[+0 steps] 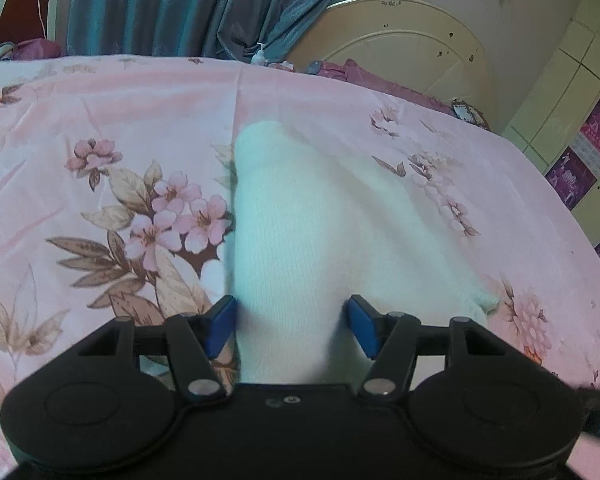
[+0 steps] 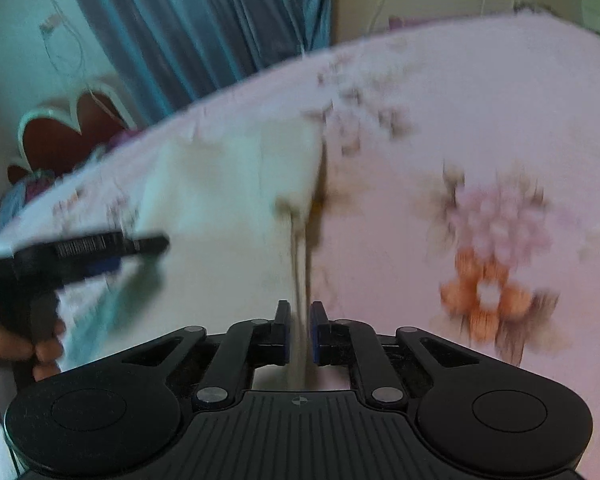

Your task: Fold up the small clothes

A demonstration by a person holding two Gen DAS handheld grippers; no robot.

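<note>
Two claws, left claw (image 1: 292, 326) spread astride white garment (image 1: 320, 220), right claw (image 2: 300, 332) pinching its edge.

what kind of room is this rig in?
Most likely a home bedroom. The work surface is a pink floral bedsheet, with a cream arched headboard behind it and blue-grey curtains along the wall. A white knit garment lies on the sheet.

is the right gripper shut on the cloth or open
Shut on it: the right gripper has its jaws nearly together, pinching a thin edge of the white cloth.
</note>
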